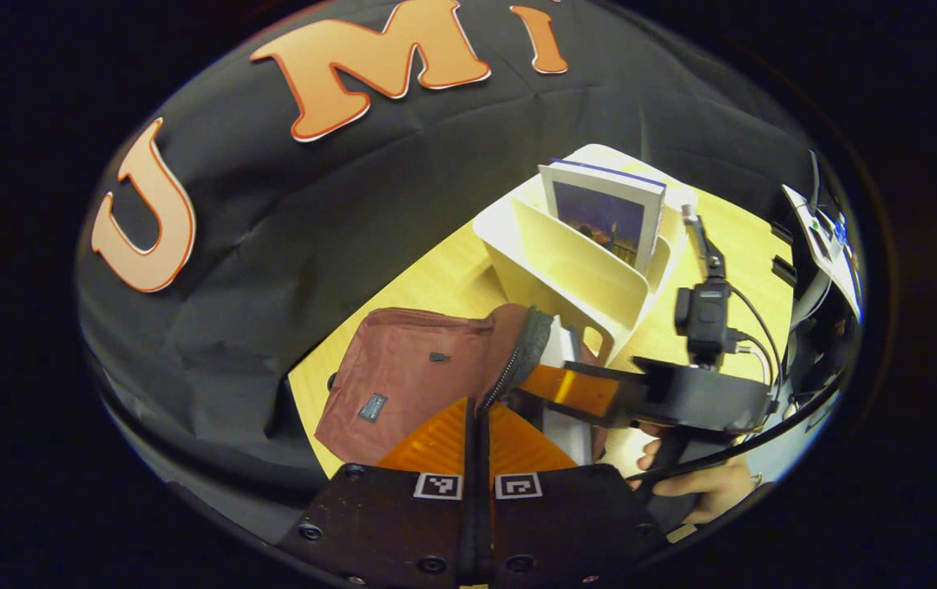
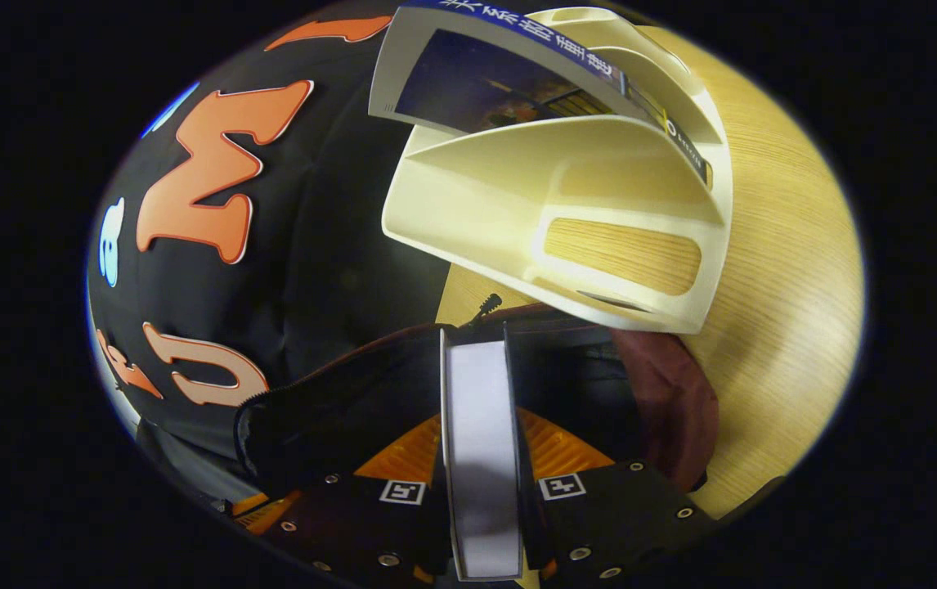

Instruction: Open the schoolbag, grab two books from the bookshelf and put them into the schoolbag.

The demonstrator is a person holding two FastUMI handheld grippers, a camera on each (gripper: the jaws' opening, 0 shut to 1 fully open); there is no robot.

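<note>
The maroon schoolbag (image 1: 403, 376) lies on the wooden table, its zipper edge lifted. My left gripper (image 1: 477, 417) is shut on that zipper edge and holds the mouth apart. Beyond it, the right gripper (image 1: 554, 380) reaches in from the right with a white book (image 1: 558, 348). In the right gripper view, my right gripper (image 2: 477, 352) is shut on this book (image 2: 481, 458), page edge up, over the bag's dark opening (image 2: 567, 384). The cream bookshelf (image 2: 583, 204) stands just behind the bag and holds a dark-covered book (image 2: 501, 82). That bookshelf (image 1: 575, 278) and book (image 1: 599, 217) stand upright.
The light wooden table (image 2: 779, 245) stretches out to the right of the bookshelf. A hand (image 1: 697, 487) grips the right gripper's handle. Some white equipment (image 1: 824, 237) stands at the table's far right edge. The black cloth wall closes off the back.
</note>
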